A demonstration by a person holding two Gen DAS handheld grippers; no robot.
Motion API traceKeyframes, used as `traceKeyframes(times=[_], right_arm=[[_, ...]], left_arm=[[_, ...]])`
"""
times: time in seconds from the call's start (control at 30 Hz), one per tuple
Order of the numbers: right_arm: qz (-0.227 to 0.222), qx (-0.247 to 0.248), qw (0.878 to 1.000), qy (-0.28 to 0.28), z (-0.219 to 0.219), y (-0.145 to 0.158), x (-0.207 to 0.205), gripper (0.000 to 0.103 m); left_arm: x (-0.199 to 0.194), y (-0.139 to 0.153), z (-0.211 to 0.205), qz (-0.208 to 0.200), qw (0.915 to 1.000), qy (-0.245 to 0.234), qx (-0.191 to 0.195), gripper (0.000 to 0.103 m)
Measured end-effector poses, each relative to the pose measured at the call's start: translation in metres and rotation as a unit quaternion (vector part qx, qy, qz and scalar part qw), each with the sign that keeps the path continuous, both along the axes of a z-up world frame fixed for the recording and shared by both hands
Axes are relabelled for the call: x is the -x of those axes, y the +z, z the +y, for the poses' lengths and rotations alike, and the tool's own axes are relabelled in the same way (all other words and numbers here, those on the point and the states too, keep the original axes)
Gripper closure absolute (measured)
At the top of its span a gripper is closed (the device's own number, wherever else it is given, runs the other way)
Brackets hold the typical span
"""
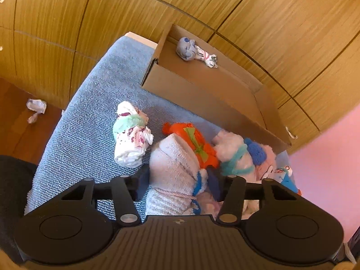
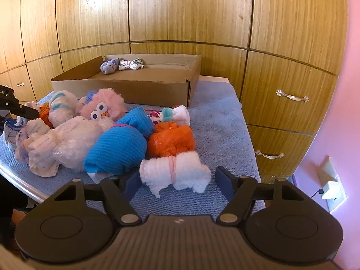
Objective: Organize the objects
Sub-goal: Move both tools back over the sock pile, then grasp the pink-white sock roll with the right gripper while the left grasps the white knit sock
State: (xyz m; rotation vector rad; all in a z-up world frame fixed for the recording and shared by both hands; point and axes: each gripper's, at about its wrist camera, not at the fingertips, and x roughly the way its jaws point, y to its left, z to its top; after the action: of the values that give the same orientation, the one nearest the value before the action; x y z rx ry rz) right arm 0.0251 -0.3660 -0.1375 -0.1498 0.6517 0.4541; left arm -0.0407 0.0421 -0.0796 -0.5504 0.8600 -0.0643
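The task was only at its start. In the cardboard box (image 2: pixel 144 90) at the back of the worktop (image 2: pixel 220 121) lay just two small bundles (image 2: pixel 122 65), side by side; the rest of its floor was bare. About ten rolled bundles (image 2: pixel 90 132) were left heaped in front of it.

The left gripper (image 1: pixel 177 180) had its jaws clamped on a pale pink towelling roll (image 1: pixel 173 164). The right gripper (image 2: pixel 177 180) had its jaws around a white fluffy roll (image 2: pixel 173 173); whether they already pressed on it, I could not tell.

One crumpled bundle (image 1: pixel 36 109) lay on the floor.
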Motion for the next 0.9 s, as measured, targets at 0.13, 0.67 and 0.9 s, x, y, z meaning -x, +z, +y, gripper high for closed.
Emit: traceKeyframes(times=[0.13,0.67,0.9], right_arm=[[0.001,-0.006,1.000,0.005,-0.001,0.000,-0.002,0.052],[-0.035,-0.022,0.999,0.010,-0.011,0.043,0.000,0.054],[-0.076,-0.036,0.996,0.036,-0.002,0.084,-0.027,0.054]], left_arm=[[0.002,0.002,-0.002,-0.002,1.0000,0.000,-0.002,0.052],[0.012,0.057,-0.016,-0.080,0.9941,-0.029,-0.067,0.053],[-0.028,0.097,-0.018,-0.115,0.9885,-0.047,-0.086,0.052]])
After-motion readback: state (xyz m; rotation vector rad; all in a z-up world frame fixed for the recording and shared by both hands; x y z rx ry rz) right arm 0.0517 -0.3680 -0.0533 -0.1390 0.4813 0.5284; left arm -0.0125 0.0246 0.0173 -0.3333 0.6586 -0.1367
